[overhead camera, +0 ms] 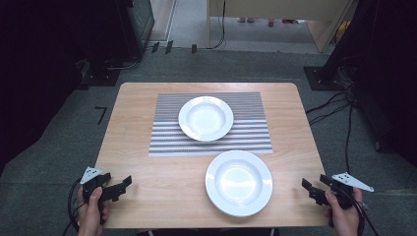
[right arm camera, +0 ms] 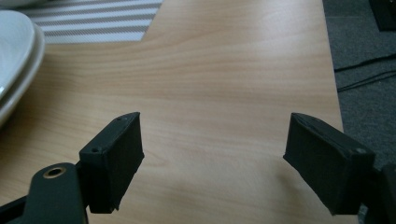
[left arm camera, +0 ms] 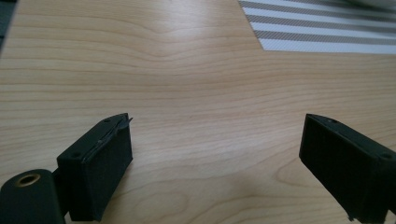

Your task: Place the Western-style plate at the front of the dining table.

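While both claws hang spread and empty, the left claw (overhead camera: 122, 186) low at the surface's (overhead camera: 162, 182) near left corner should wait; the near white plate (overhead camera: 239, 183), off the striped mat (overhead camera: 169, 132), suits the right claw (overhead camera: 311, 189), level by the right edge, pinching its rim.
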`<action>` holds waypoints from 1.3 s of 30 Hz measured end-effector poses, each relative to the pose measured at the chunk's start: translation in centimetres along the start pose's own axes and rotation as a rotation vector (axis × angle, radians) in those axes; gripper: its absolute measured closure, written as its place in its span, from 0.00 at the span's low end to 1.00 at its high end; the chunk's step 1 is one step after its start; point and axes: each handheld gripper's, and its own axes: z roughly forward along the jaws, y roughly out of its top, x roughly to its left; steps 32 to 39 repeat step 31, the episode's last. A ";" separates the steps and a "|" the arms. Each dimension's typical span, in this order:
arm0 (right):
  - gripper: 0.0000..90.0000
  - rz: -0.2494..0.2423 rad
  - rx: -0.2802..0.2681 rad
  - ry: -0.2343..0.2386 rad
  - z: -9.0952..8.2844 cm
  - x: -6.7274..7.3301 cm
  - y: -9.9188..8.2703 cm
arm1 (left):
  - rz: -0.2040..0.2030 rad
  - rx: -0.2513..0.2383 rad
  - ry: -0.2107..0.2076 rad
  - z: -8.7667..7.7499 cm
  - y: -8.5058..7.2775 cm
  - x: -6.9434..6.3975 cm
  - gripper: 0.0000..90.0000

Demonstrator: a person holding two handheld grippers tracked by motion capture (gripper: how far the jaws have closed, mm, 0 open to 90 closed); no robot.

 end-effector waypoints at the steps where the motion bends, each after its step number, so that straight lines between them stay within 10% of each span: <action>1: 0.21 0.002 0.007 -0.006 -0.1 -0.1 -0.2 | 0.009 0.003 0.013 -0.1 -0.1 0.1 0.11; 13: 0.18 -0.109 0.062 -0.166 0.2 0.6 -1.6 | 0.099 0.048 0.108 -0.3 -0.9 -0.3 0.11; 18: 0.07 -0.121 0.047 -0.148 0.6 1.2 -2.0 | 0.172 0.052 0.138 0.0 -1.2 -1.1 0.10; 39: 0.04 -0.123 0.057 -0.145 0.8 1.2 -1.9 | 0.178 0.054 0.130 0.0 -1.3 -1.0 0.10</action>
